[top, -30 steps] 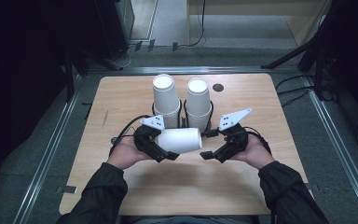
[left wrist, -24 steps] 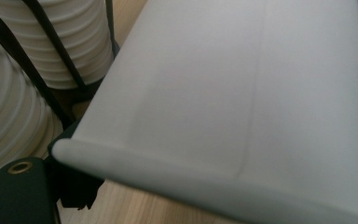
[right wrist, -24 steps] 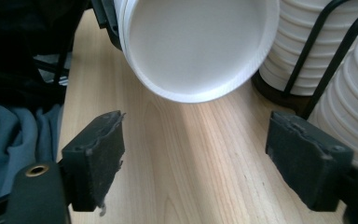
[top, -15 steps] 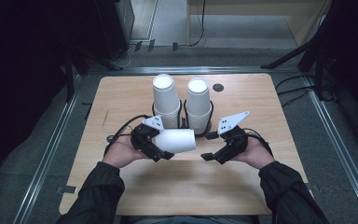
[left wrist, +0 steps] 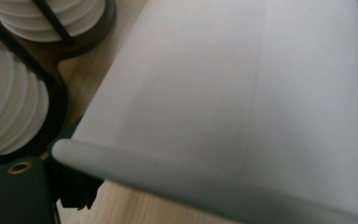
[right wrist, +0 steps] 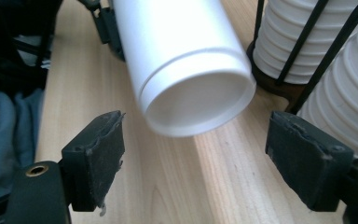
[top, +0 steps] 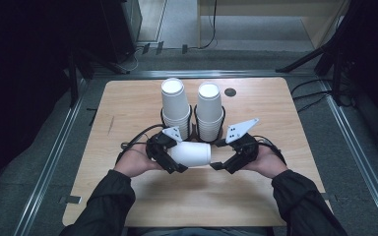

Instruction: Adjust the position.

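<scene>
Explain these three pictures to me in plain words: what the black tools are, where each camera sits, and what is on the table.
A person sits at a wooden table and holds a hand-operated two-jaw tool in each hand. The high view looks down from above the person. The other two pictures come from small cameras riding on the tools, looking along their jaws.

The left gripper is closed around a white paper cup lying on its side; in the left gripper view that cup's wall is very close to the lens. The right gripper is open, its jaws just reopened a little, facing the cup's bottom end without touching it.

Behind the hands stand two stacks of white paper cups in a black wire holder.
</scene>
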{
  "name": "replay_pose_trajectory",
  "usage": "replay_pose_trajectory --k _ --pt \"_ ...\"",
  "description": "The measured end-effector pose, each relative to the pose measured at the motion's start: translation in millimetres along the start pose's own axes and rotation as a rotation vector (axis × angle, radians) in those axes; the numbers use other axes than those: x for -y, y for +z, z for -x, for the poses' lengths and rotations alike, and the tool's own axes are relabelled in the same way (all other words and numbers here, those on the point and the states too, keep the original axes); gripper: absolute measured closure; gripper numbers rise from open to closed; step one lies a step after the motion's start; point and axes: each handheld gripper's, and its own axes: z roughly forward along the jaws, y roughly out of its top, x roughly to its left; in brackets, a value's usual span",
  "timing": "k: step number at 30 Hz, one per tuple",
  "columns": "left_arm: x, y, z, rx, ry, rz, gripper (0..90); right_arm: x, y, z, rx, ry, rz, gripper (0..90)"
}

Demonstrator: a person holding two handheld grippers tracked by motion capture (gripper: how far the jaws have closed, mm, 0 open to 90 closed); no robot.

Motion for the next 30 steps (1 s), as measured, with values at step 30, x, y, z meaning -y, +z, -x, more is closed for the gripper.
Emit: replay_pose_trajectory --k 30 --pt "-16.7 22.4 17.2 0.022 0.058 -0.085 11.4 -11.4 40.5 -15.3 -0.050 -0.090 -0.115 21.7"
